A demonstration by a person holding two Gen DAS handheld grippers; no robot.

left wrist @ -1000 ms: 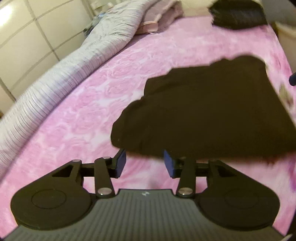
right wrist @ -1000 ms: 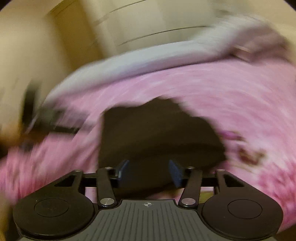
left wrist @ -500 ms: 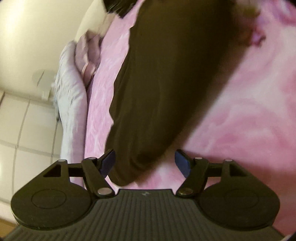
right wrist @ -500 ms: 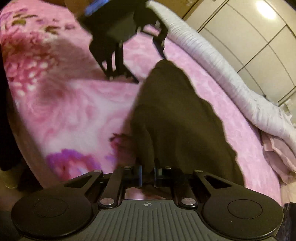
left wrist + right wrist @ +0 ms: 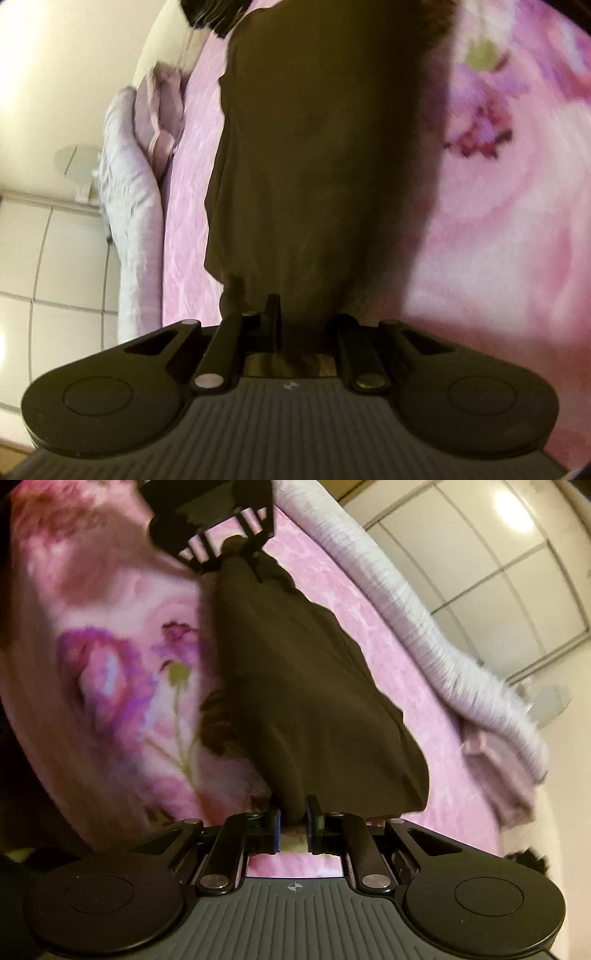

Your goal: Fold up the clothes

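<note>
Dark garment [image 5: 310,686] stretched between both grippers above the pink floral bedspread [image 5: 110,635]. Right gripper [image 5: 293,825]: jaws nearly closed, pinching the near end of the cloth between blue pads. Left gripper [image 5: 301,332]: jaws drawn in tight on the garment's other end, cloth bunched between them. Grey striped duvet [image 5: 424,620] rolled along the bed's far edge; wardrobe doors [image 5: 517,572] beyond.

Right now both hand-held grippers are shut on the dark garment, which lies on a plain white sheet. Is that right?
Not quite. Both the left hand-held gripper and the right hand-held gripper are shut on the dark garment, but the cover under it is a pink floral bedspread, not a plain white sheet. The right wrist view shows the flower print plainly.
</note>
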